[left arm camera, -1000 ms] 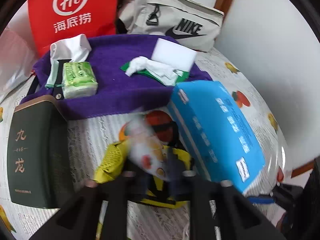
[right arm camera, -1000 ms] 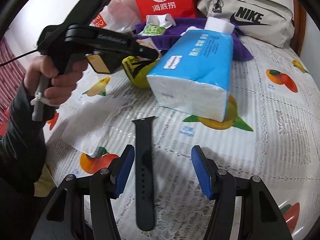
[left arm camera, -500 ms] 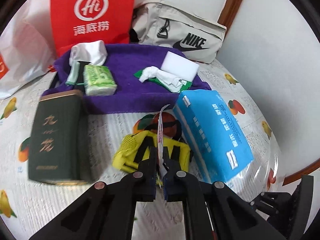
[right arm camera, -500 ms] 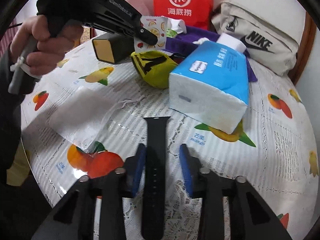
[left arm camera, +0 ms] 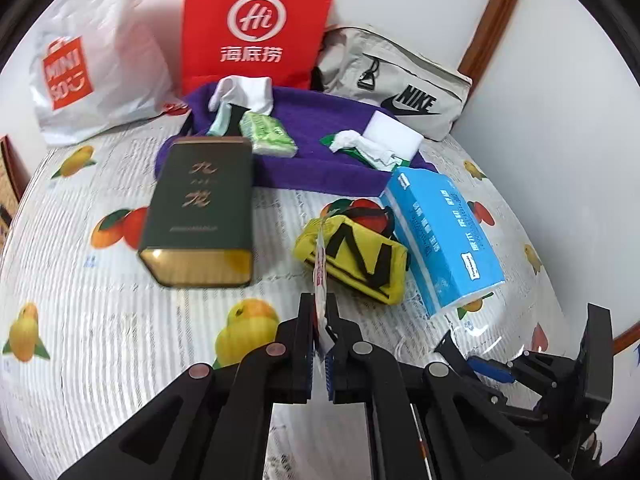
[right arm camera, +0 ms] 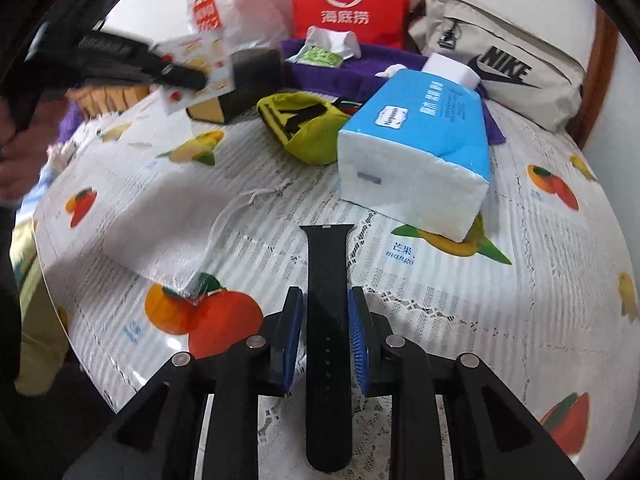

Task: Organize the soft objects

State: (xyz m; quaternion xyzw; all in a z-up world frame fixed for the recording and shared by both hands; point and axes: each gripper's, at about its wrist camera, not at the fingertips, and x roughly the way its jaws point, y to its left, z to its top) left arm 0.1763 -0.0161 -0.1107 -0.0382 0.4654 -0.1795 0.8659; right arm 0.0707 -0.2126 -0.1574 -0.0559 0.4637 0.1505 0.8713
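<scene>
My left gripper (left arm camera: 319, 312) is shut on a thin white sachet (left arm camera: 320, 264) printed with fruit, seen edge-on and held above the table. The right wrist view shows that same gripper (right arm camera: 180, 76) at the upper left, the sachet (right arm camera: 196, 68) raised in it. My right gripper (right arm camera: 325, 312) points down at a black watch strap (right arm camera: 326, 256) lying flat on the fruit-print tablecloth (right arm camera: 520, 280). Its blue pads (right arm camera: 294, 332) press on both edges of the strap. A purple towel (left arm camera: 320, 120) at the back holds white socks (left arm camera: 248, 92), a green tissue packet (left arm camera: 268, 136) and a white sponge block (left arm camera: 394, 136).
A blue tissue pack (right arm camera: 420, 140), a yellow pouch (right arm camera: 304, 128) and a dark green tin (left arm camera: 200, 212) lie mid-table. A red bag (left arm camera: 256, 20), a white shopping bag (left arm camera: 100, 72) and a grey Nike bag (left arm camera: 400, 88) line the wall. A clear plastic bag (right arm camera: 140, 216) lies left of the strap.
The right jaws have closed from wide apart onto the strap's edges. The left gripper has risen and drawn back and to the left, the sachet clamped in it.
</scene>
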